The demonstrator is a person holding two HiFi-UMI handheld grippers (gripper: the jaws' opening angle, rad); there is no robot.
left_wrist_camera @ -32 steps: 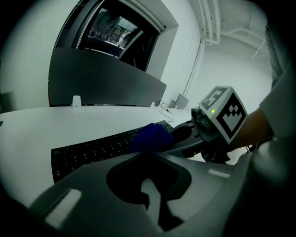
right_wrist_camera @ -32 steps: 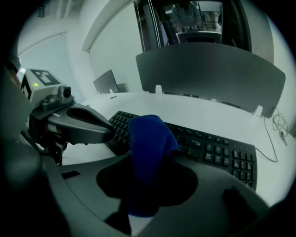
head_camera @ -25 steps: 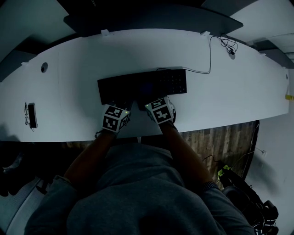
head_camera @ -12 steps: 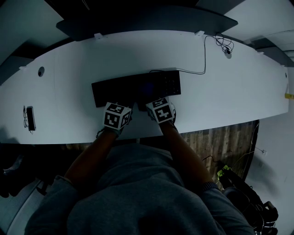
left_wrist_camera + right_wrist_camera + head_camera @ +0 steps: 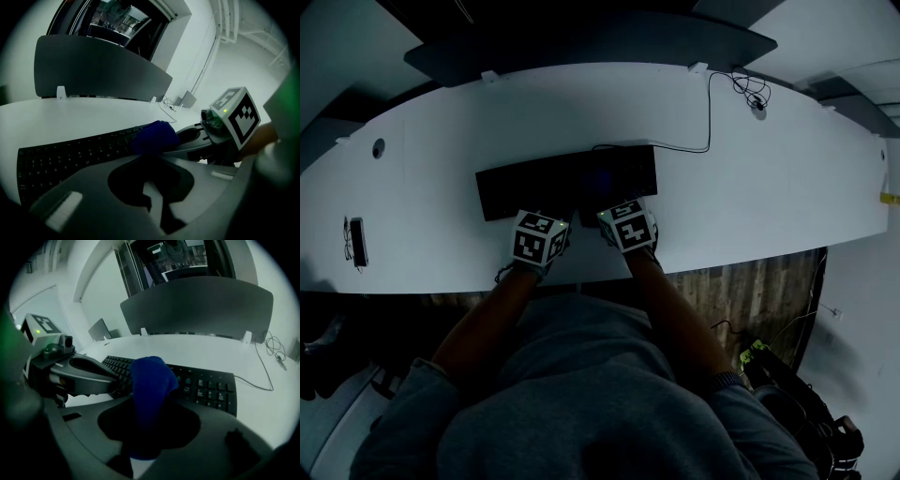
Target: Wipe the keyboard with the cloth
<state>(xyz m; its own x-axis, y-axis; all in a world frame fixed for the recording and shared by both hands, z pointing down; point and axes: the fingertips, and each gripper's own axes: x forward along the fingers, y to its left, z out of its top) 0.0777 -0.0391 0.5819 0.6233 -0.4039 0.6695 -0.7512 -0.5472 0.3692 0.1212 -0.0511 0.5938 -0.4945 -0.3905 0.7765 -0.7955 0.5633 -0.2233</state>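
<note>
A black keyboard [image 5: 567, 180] lies across the middle of the white desk [image 5: 750, 197]. Both grippers stand at its front edge, close together. My right gripper [image 5: 614, 217] is shut on a blue cloth [image 5: 150, 394], which sticks up between its jaws over the keys [image 5: 206, 385]. My left gripper [image 5: 546, 225] sits just left of it, jaws together with nothing between them. In the left gripper view the cloth [image 5: 154, 136] shows on the keyboard [image 5: 70, 154], in front of the right gripper [image 5: 201, 136]. The cloth is hidden in the head view.
The keyboard's cable [image 5: 709, 112] runs to the back right of the desk. A small dark device [image 5: 356, 242] lies at the far left, near a cable hole [image 5: 378, 147]. A dark divider panel [image 5: 581, 47] stands along the back edge. The desk's front edge is right behind the grippers.
The desk and keyboard have slid left in the head view. Both grippers stay together at the keyboard's front edge, now slightly further right along it.
</note>
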